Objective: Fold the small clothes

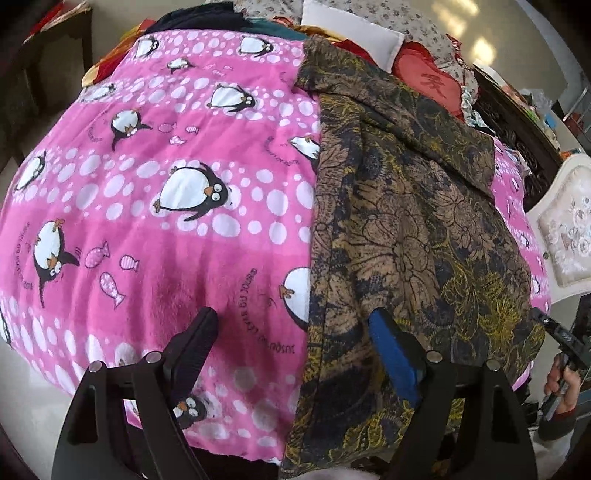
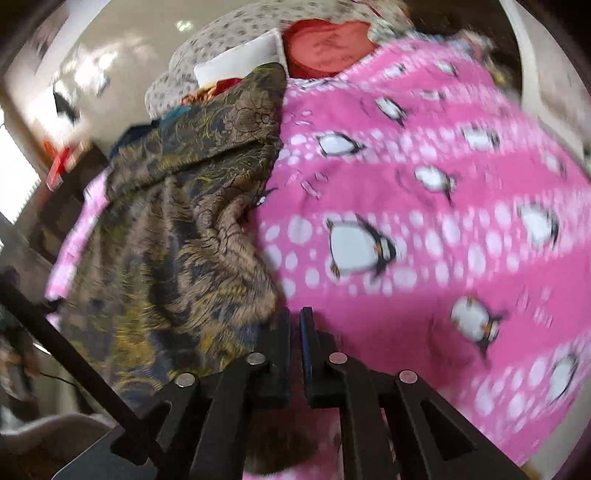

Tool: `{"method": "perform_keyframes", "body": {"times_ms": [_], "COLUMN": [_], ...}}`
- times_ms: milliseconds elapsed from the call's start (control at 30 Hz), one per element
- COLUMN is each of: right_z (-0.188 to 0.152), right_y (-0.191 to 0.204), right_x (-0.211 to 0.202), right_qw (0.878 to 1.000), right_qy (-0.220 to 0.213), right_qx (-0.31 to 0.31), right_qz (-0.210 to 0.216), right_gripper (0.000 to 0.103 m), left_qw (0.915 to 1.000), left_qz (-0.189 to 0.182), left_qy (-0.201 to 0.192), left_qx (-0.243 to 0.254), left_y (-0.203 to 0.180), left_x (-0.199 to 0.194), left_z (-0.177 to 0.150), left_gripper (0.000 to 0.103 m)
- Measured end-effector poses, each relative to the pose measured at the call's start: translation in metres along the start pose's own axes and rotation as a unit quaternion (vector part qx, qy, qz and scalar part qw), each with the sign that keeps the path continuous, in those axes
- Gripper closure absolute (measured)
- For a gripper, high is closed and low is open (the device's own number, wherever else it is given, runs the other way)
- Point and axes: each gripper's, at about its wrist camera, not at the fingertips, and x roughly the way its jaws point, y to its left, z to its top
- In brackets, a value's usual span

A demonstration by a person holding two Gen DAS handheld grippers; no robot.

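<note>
well, a plush pink fleece blanket (image 1: 155, 221) covers the whole work surface, printed with round white spots, little fish and fat black-and-white penguins, its nap soft and slightly matted. lying on it is the brown garment (image 1: 406, 229), a thin woven piece with a dense floral print in tan, navy and mustard; it fills the right half of the left wrist view and the left half of the right wrist view, rumpled, with one flap folded over near its top. the left gripper (image 1: 295, 328) stands with its fingers wide apart at the bottom of its frame, the black one over the pink fleece, the blue-padded one over the garment, the cloth's edge running between them. the right gripper (image 2: 295, 325) has its flat black fingers drawn nearly together at the garment's lower right corner; whether cloth is pinched between them i cannot tell. in the upper part of both frames sit a red heart-shaped cushion (image 1: 424, 74) and a white pillow (image 1: 351, 33).
</note>
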Motion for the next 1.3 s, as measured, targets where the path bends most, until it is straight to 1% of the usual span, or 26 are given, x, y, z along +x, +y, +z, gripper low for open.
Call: {"method": "perform_keyframes", "body": {"times_ms": [33,67,100,133,200,333,367,400,433,467,600,633,667,733,767,800,867,900,933,967,1067,1200,1300], "right_z": [-0.004,-0.008,-0.010,-0.012,-0.014,-0.020,-0.024,-0.026,-0.028,-0.032,-0.039,-0.041,-0.042,-0.047,-0.051,-0.053,-0.054,-0.054,-0.055,-0.056,-0.054,-0.052,-0.052], "right_y": [-0.002,-0.002,0.000,0.002,0.007,0.010,0.010,0.010,0.011,0.013,0.022,0.021,0.017,0.003,-0.004,-0.009,-0.016,-0.017,-0.016,-0.015,-0.009,-0.003,0.001], "right_x": [-0.007,-0.015,-0.019,-0.023,-0.025,-0.022,-0.017,-0.010,-0.004,-0.003,-0.033,-0.039,-0.041,-0.030,-0.024,-0.022,-0.024,-0.025,-0.026,-0.028,-0.028,-0.022,-0.018], "right_qw": [1.000,1.000,1.000,0.999,0.999,0.997,0.997,0.997,0.997,0.997,0.993,0.994,0.995,0.998,0.998,0.999,0.996,0.996,0.996,0.997,0.997,0.996,0.996], "right_qy": [-0.005,-0.015,-0.019,-0.018,-0.014,-0.015,-0.008,0.002,0.015,0.021,0.001,-0.004,-0.004,0.014,0.021,0.020,0.011,0.009,0.005,-0.003,-0.005,-0.005,-0.005], "right_qx": [0.003,-0.003,-0.009,-0.016,-0.025,-0.025,-0.022,-0.022,-0.027,-0.038,-0.058,-0.060,-0.057,-0.038,-0.029,-0.016,0.014,0.016,0.015,0.012,-0.003,-0.011,-0.020], "right_qz": [0.012,0.018,0.019,0.024,0.038,0.068,0.069,0.069,0.068,0.068,0.098,0.096,0.083,0.051,0.042,0.047,0.083,0.088,0.086,0.081,0.074,0.089,0.085], "right_gripper": [0.072,0.051,0.042,0.039,0.039,0.040,0.047,0.058,0.087,0.095,0.097,0.097,0.097,0.097,0.097,0.097,0.092,0.082,0.052,0.033,0.032,0.032,0.032], "left_qw": [1.0000,1.0000,0.9999,0.9999,0.9998,0.9992,0.9993,0.9994,0.9994,0.9993,0.9993,0.9994,0.9994,0.9991,0.9990,0.9986,0.9976,0.9972,0.9967,0.9962,0.9952,0.9931,0.9934], "left_qz": [-0.002,-0.006,-0.010,-0.012,-0.019,-0.038,-0.036,-0.035,-0.035,-0.036,-0.036,-0.035,-0.036,-0.039,-0.040,-0.046,-0.063,-0.070,-0.076,-0.081,-0.092,-0.111,-0.109], "left_qy": [-0.002,-0.002,-0.001,-0.001,-0.002,0.005,0.006,0.007,0.007,0.006,0.003,0.002,0.002,0.005,0.007,0.009,0.008,0.007,0.008,0.011,0.019,0.030,0.034], "left_qx": [0.002,0.003,0.002,0.001,0.001,0.007,0.006,0.005,0.003,0.001,0.002,0.001,-0.002,-0.014,-0.020,-0.024,-0.026,-0.027,-0.027,-0.028,-0.029,-0.021,-0.002], "left_y": [0.000,-0.001,0.000,0.000,-0.001,-0.003,-0.004,-0.004,-0.004,-0.004,-0.001,0.000,0.001,0.005,0.007,0.009,0.010,0.010,0.010,0.011,0.010,0.007,0.000], "left_x": [-0.002,-0.004,-0.006,-0.008,-0.011,-0.011,-0.011,-0.010,-0.010,-0.012,-0.018,-0.018,-0.017,-0.015,-0.015,-0.016,-0.018,-0.019,-0.020,-0.019,-0.017,-0.012,-0.009], "left_z": [-0.002,-0.003,-0.005,-0.007,-0.011,-0.020,-0.021,-0.022,-0.023,-0.023,-0.027,-0.029,-0.030,-0.032,-0.033,-0.034,-0.036,-0.038,-0.039,-0.040,-0.045,-0.053,-0.058], "left_gripper": [0.020,0.020,0.020,0.020,0.019,0.015,0.015,0.015,0.015,0.015,0.015,0.015,0.015,0.015,0.015,0.015,0.015,0.015,0.014,0.014,0.013,0.010,0.010]}}
